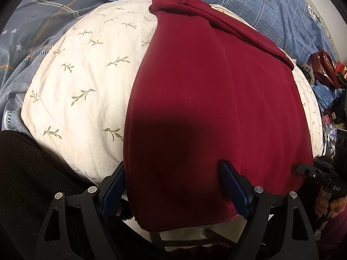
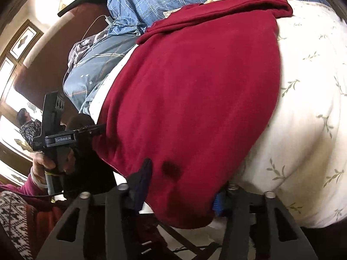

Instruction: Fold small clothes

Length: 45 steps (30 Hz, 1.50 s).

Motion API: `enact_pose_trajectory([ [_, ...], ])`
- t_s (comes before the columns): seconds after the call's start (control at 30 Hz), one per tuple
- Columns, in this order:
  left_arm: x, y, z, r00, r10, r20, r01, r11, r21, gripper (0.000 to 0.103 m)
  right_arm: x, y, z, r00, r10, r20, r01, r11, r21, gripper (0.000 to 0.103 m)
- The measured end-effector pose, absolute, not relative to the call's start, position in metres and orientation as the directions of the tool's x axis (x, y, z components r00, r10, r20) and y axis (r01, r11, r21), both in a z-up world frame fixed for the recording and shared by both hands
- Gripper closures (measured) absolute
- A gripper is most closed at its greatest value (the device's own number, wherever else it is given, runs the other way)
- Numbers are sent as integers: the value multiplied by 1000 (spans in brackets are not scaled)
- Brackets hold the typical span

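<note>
Two sets of jaws: left gripper (image 1: 172,165) open astride red garment (image 1: 195,86); only rt view shows right gripper (image 2: 184,182) pinching it.

A blue plaid bedcover (image 1: 249,2) lay across the bed, with a grey-blue striped quilt with small stars (image 1: 28,32) bunched beside it. A dark brown curved wooden headboard (image 2: 43,65) stood behind. Framed pictures (image 2: 23,41) hung on the pale wall, and daylight came through a bright window (image 2: 8,108). Mixed clutter (image 1: 325,69) sat at the bed's far edge.
</note>
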State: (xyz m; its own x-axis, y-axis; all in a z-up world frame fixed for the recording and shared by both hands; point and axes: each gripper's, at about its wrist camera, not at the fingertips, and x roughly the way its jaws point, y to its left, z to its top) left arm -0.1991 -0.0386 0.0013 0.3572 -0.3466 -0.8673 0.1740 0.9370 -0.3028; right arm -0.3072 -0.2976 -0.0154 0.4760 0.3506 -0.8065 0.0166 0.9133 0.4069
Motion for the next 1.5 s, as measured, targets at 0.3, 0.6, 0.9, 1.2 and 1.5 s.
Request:
enact_pose_trajectory([
  [0.3, -196, -25, 8, 326, -417, -848, 175, 908, -380, 78, -311, -309, -9, 531, 447, -720, 6, 847, 531, 88],
  [0.6, -202, -5, 31, 363, -492, -791, 215, 870, -443, 98, -318, -317, 4, 554, 492, -672, -10, 811, 585, 92],
  [0.9, -207, -5, 21, 355, -417, -836, 178, 909, -378, 96, -317, -325, -18, 519, 492, -699, 75, 788, 611, 83],
  [1.2, -201, -14, 7, 332, -406, -852, 145, 914, -379, 59, -314, -321, -24, 482, 515, -709, 77, 781, 620, 65],
  [1.5, -199, -3, 30, 349, -525, -777, 206, 851, -483, 98, -311, -310, 18, 547, 527, -651, -46, 795, 605, 93],
])
